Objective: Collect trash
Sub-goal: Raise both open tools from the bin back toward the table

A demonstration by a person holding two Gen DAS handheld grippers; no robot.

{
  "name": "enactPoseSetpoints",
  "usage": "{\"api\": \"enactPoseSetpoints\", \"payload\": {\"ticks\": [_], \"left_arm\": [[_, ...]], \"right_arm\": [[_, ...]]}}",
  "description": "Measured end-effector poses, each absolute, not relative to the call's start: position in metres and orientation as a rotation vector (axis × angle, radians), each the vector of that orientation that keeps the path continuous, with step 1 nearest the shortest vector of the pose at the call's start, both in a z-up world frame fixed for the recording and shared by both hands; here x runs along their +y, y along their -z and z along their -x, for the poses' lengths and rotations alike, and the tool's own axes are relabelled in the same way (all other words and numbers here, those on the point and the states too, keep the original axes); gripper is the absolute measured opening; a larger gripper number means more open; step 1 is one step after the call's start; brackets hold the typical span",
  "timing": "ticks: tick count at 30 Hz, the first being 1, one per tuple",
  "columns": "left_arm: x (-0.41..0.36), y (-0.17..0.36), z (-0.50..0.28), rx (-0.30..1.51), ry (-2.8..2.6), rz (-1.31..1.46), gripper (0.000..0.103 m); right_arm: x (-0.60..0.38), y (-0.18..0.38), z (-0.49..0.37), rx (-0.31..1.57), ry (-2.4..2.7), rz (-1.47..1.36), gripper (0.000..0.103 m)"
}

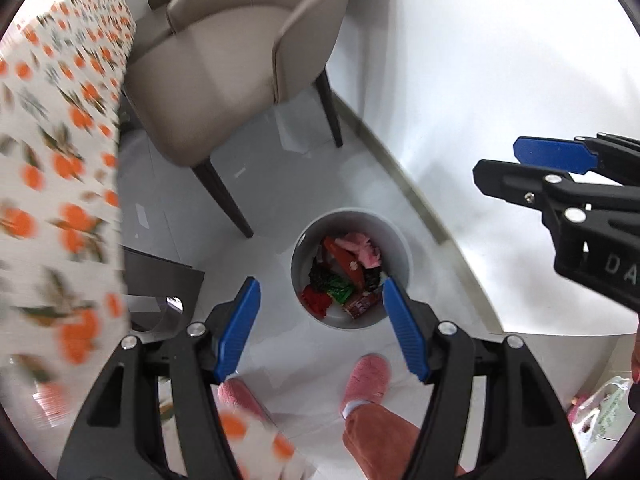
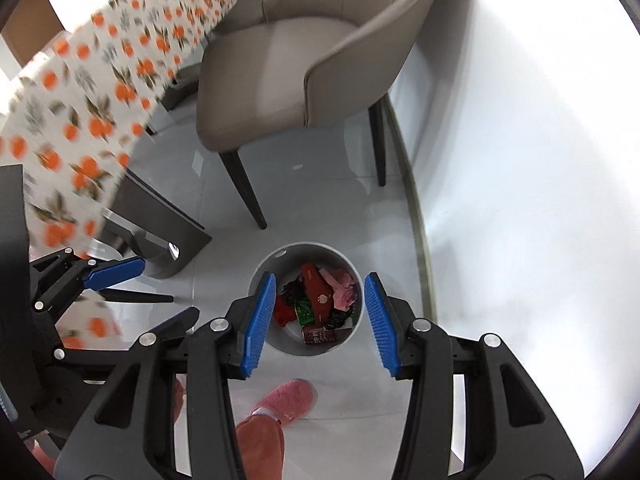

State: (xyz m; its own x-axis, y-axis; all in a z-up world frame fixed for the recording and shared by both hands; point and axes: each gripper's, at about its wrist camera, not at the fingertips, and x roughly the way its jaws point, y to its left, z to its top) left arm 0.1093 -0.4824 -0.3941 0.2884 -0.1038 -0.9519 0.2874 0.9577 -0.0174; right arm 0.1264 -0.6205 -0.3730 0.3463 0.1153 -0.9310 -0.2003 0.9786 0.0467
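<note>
Both your grippers point down over the bin (image 1: 394, 236) on the floor (image 1: 256, 208). Your left gripper (image 1: 320, 328) has its jaws spread wide with nothing between them; your right gripper (image 2: 320, 320) likewise has its jaws apart and empty. The trash (image 2: 320, 300), red, pink and green wrappers, lies inside the bin. A chair (image 2: 288, 64) stands beyond it, beside the surface under an orange-print cloth (image 1: 52, 160). Your pink slippers (image 1: 366, 378) stand near the bin.

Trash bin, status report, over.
Left gripper and right gripper open, empty. Round grey trash bin holds red, green, pink wrappers. Nothing blocking.
</note>
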Motion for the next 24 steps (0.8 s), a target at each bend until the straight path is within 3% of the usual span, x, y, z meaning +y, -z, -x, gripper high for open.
{"api": "enactPoseSetpoints", "payload": {"ticks": [11, 17, 24], "left_arm": [[-0.422, 0.232, -0.095, 1.125, 0.240, -0.062, 0.065], [-0.323, 0.193, -0.093, 1.074, 0.064, 0.011, 0.065], [-0.167, 0.182, -0.095, 1.055, -0.148, 0.068, 0.065]], "right_arm": [[-0.572, 0.207, -0.120, 1.093, -0.285, 0.167, 0.048], [-0.482, 0.164, -0.135, 1.023, -0.425, 0.221, 0.048], [-0.345, 0.149, -0.162, 0.977, -0.554, 0.264, 0.048]]}}
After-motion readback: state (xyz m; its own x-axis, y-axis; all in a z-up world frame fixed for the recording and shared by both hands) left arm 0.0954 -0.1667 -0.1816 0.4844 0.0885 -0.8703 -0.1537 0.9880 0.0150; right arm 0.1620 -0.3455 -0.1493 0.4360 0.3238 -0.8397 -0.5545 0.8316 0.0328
